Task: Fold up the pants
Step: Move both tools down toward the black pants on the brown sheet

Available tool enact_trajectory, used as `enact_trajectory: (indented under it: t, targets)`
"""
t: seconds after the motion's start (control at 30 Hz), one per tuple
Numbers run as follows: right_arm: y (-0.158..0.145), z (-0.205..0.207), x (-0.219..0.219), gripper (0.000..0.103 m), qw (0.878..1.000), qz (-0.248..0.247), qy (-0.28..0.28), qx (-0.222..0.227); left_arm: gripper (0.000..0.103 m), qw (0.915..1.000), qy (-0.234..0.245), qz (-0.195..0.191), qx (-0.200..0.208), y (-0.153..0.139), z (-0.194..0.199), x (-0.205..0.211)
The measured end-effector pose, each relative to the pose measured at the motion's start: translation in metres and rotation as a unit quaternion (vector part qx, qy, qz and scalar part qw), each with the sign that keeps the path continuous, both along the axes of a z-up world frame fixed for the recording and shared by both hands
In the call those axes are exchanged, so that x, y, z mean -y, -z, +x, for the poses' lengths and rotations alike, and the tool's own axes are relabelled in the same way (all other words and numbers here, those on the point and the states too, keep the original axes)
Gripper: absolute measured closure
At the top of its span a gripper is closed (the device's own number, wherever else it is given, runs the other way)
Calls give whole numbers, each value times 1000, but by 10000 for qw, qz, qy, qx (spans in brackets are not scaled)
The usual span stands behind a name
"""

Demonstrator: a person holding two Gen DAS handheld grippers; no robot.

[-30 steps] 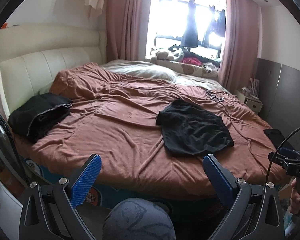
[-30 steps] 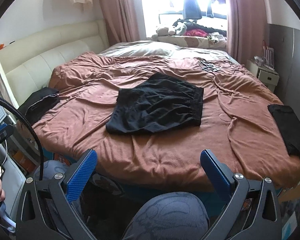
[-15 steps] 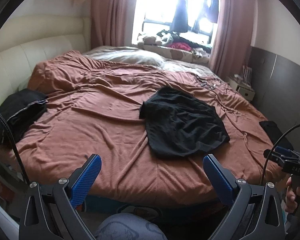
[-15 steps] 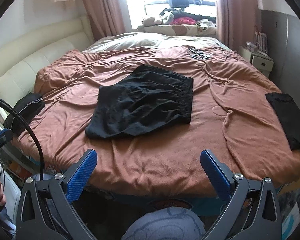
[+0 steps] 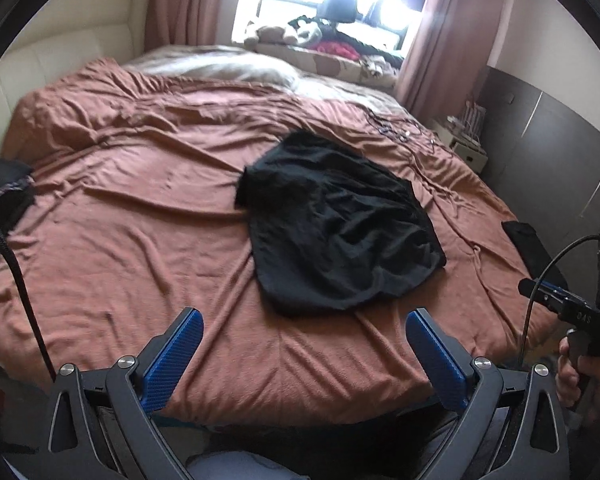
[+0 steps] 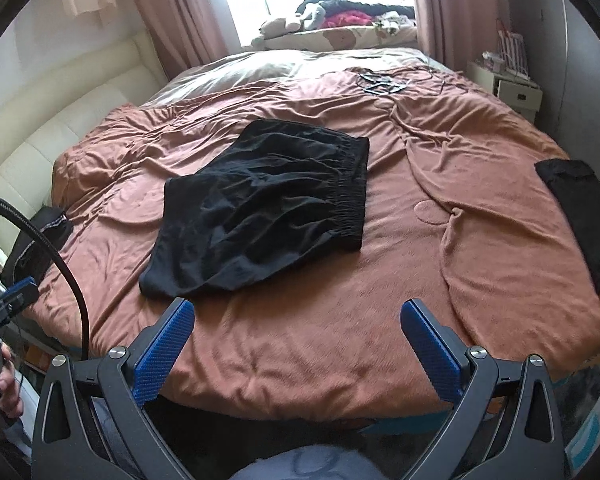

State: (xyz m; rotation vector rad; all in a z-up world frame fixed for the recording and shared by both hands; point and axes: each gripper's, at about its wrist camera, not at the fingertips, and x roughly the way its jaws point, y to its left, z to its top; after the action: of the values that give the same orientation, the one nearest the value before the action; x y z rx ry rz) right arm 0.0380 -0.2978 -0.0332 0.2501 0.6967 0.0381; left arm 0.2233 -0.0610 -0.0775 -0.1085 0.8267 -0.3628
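Black pants point(image 5: 336, 224) lie spread and wrinkled on the brown bedspread point(image 5: 140, 240), near the middle of the bed. In the right wrist view the pants point(image 6: 268, 204) show their elastic waistband on the right side. My left gripper point(image 5: 302, 350) is open and empty, above the bed's near edge, short of the pants. My right gripper point(image 6: 296, 340) is open and empty too, just short of the pants' near left corner. The right gripper's body shows at the right edge of the left wrist view.
A dark folded garment point(image 6: 580, 208) lies at the bed's right edge. Another dark pile point(image 5: 4, 188) sits at the left by the cream headboard point(image 6: 60, 136). Cables point(image 6: 380, 82) lie on the far bedspread. A nightstand point(image 6: 508, 88) stands at the far right.
Both grippers have moved forward over the bed's near edge, closer to the pants. The pants lie as before. Both stay open.
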Motion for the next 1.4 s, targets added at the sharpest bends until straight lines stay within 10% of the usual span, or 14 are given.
enact_trajectory:
  t: [0.37, 1.03, 1.4]
  targets:
    - [19, 39, 18, 3, 9998, 136, -142, -85, 38, 9927, 223, -492, -1077, 49, 61, 1]
    - [78, 116, 46, 14, 9919, 1036, -405, -605, 38, 9535, -379, -1443, -2620, 129, 129, -5]
    - [108, 153, 62, 16, 9758, 1966, -589, -749, 38, 9388, -506, -1958, -2790, 143, 149, 1]
